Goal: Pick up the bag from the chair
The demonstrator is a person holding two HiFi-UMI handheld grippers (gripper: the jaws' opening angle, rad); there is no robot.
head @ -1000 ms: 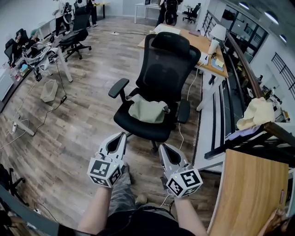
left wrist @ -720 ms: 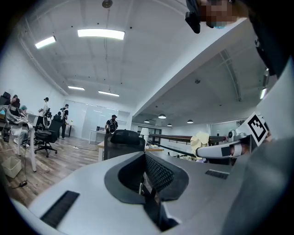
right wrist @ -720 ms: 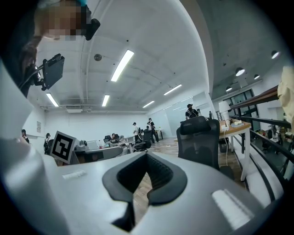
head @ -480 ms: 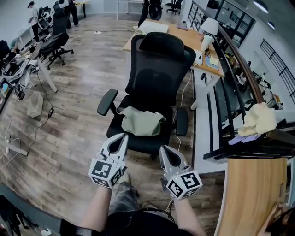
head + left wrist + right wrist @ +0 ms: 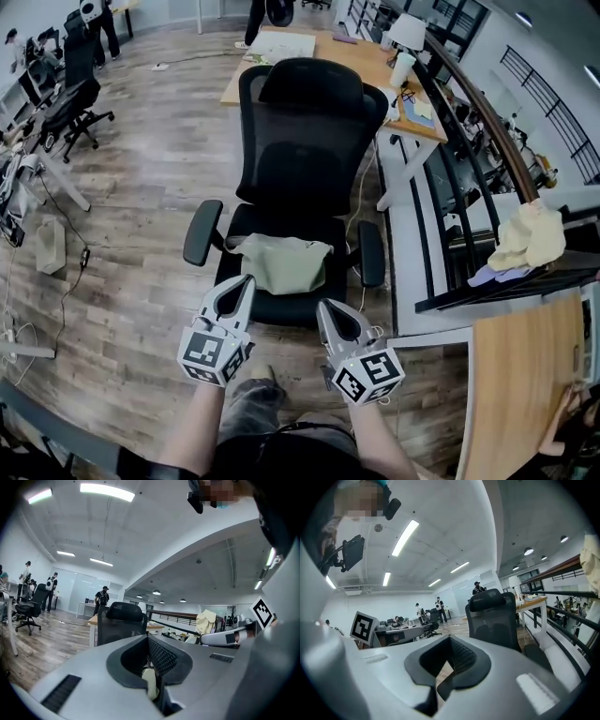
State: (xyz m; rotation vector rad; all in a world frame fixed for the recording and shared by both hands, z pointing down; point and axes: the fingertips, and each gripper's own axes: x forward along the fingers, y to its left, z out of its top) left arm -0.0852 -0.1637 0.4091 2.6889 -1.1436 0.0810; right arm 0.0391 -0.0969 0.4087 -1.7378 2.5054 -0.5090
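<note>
Wooden floor (image 5: 141, 216) — bag (image 5: 281, 264) (olive) partly hides chair (image 5: 309, 131).

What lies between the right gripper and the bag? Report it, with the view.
Only a bare strip of the chair seat, by the head view; nothing else separates the right gripper from the bag.

The pale olive-green soft fabric bag (image 5: 281, 262) lies slumped and flattened on the seat of the black mesh-backed office chair (image 5: 305, 122), between its two armrests, toward the seat's front edge.
</note>
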